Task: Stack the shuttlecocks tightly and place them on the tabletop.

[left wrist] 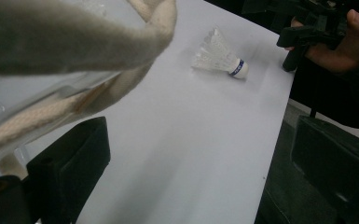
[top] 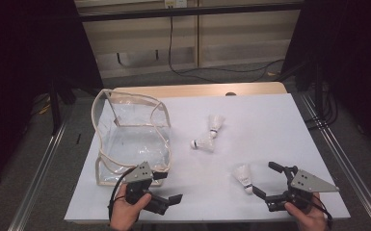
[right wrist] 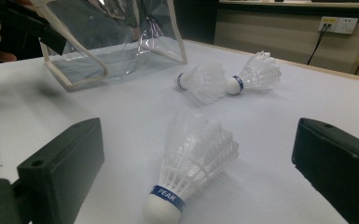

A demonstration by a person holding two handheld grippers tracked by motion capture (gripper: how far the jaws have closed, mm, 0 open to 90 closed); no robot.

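Two black jaws of the right gripper [right wrist: 186, 177] stand wide apart with the nearest shuttlecock [right wrist: 191, 168] lying between them, close to the near right corner of the table [top: 270, 120]. It looks very light, and its thin white feathers could bend or snap. The round cork end with the blue band is the safest place to pinch. Two more shuttlecocks [top: 208, 134] lie touching near the middle. The left gripper [top: 166, 201] is also open, low by the near edge, just beside the clear bag [top: 130, 139].
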